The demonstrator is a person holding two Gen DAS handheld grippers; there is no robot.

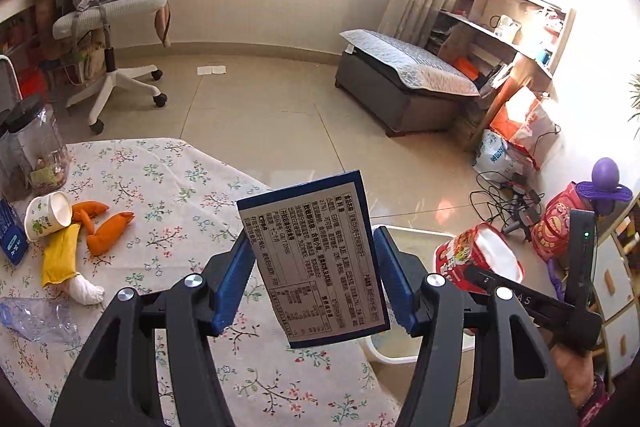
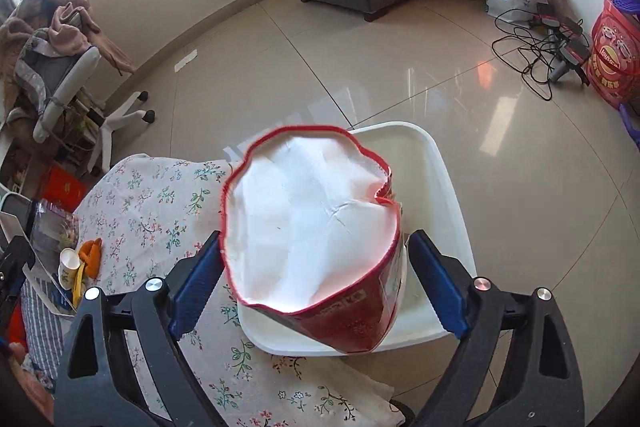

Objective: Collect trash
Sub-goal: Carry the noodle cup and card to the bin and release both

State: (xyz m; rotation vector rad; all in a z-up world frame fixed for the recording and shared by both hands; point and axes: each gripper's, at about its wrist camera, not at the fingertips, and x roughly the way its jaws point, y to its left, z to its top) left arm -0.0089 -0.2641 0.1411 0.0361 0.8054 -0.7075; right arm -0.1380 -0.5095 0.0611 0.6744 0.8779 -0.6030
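Note:
My left gripper [image 1: 312, 239] is shut on a blue carton [image 1: 316, 259] with a white printed label, held upright above the floral table [image 1: 180, 187] near its right edge. My right gripper [image 2: 316, 239] stands open around a crumpled red noodle bowl [image 2: 312, 219] with a white inside. The bowl is blurred and tilted, and a gap shows at the right pad [image 2: 436, 283]. Below the bowl is a white bin [image 2: 440, 163] on the floor beside the table. On the table lie a paper cup [image 1: 48, 215], orange peels [image 1: 108, 233], a yellow wrapper [image 1: 60, 259] and a crushed clear bottle [image 1: 36, 319].
A clear jar [image 1: 36, 151] and another blue carton [image 1: 12, 235] stand at the table's left edge. An office chair [image 1: 108, 27] draped with clothes is far left, a grey ottoman [image 1: 404, 83] at the back. Cables [image 1: 508, 195] and bags [image 1: 516, 131] lie on the floor at right.

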